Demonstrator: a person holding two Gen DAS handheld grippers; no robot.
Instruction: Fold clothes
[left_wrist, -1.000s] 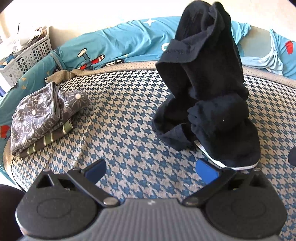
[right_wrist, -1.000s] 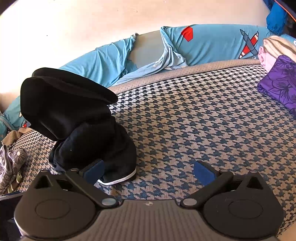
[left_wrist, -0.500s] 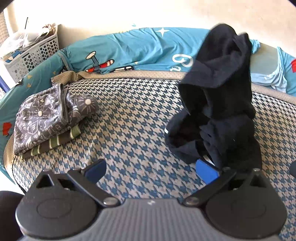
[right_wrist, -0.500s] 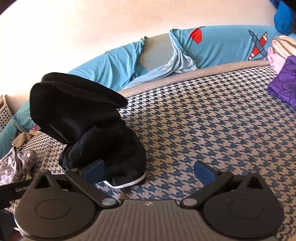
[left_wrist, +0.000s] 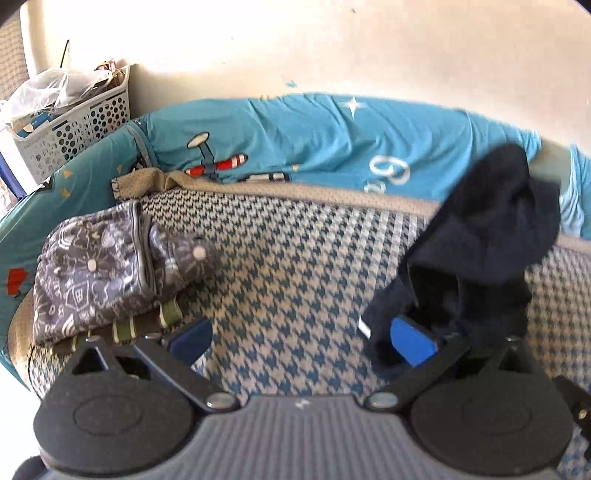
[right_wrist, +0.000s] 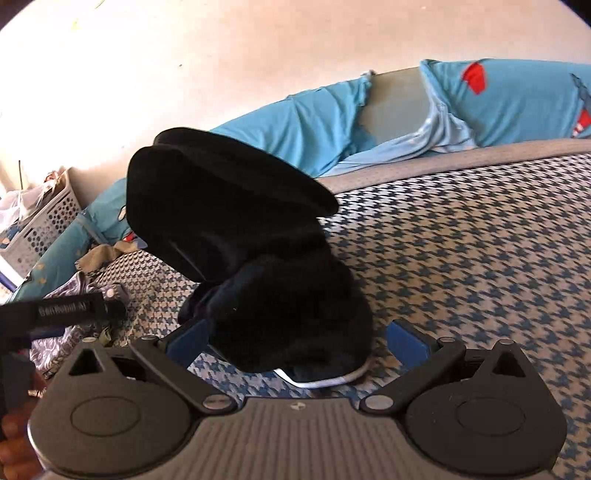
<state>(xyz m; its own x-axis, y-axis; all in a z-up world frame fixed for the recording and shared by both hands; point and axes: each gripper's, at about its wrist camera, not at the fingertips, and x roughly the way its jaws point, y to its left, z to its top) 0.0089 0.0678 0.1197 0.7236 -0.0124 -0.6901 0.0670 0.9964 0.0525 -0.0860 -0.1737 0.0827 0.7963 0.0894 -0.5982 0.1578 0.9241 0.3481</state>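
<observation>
Black garment (right_wrist: 258, 266) now sits between the spread, empty fingers of the right gripper (right_wrist: 299, 338), closer than a second ago, while the left gripper (left_wrist: 303, 338), also released, has closed in beside it on the houndstooth bed (left_wrist: 295, 266); grasp looks imminent.

1. Black garment (left_wrist: 476, 258): motion-blurred in left view, near hem behind blue pad.
2. Folded grey patterned clothes (right_wrist: 70, 295): mostly hidden behind the other gripper in right view.
3. Basket (left_wrist: 70, 125): contents unreadable.
</observation>
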